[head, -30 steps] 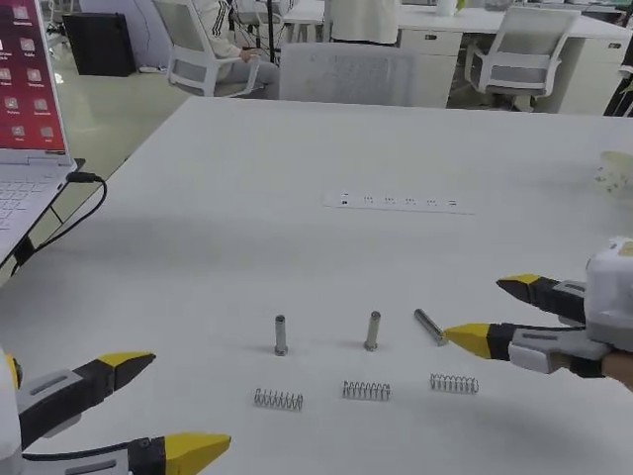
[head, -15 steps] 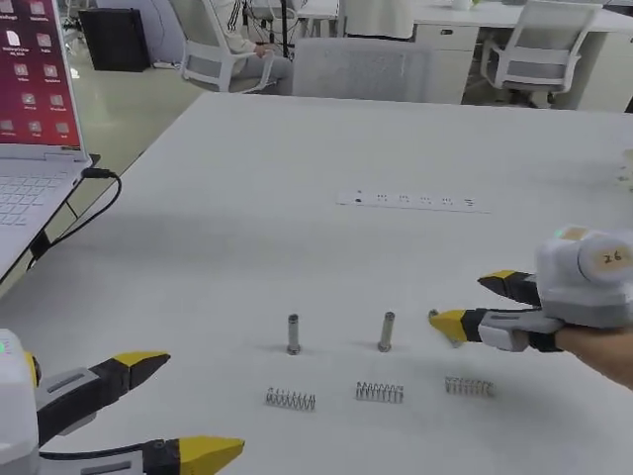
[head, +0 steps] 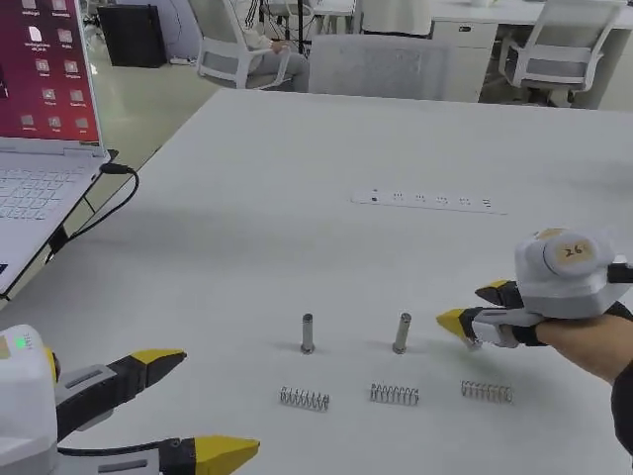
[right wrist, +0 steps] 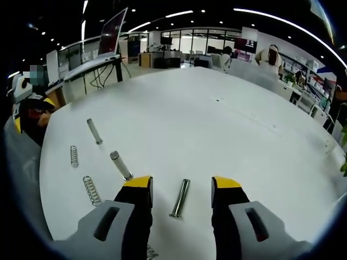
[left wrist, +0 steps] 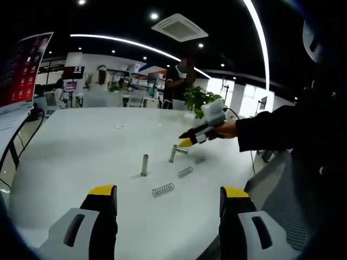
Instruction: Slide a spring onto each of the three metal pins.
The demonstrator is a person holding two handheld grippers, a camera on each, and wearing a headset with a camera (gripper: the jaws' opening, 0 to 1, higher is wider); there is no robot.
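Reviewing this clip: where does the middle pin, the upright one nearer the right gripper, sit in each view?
Head view: the middle pin stands a little right of centre, low in the picture.
Left gripper view: near the centre, the farther of the two standing ones.
Right gripper view: lower left, the nearer of the two standing ones.
Shared landmark: the laptop, toward the left in every view.

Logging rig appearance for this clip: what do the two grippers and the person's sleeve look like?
The left gripper and right gripper both have white bodies and grey-black fingers tipped in yellow. The left one carries a small green light; the right one has a round sticker with a handwritten number. The right arm wears a dark sleeve.
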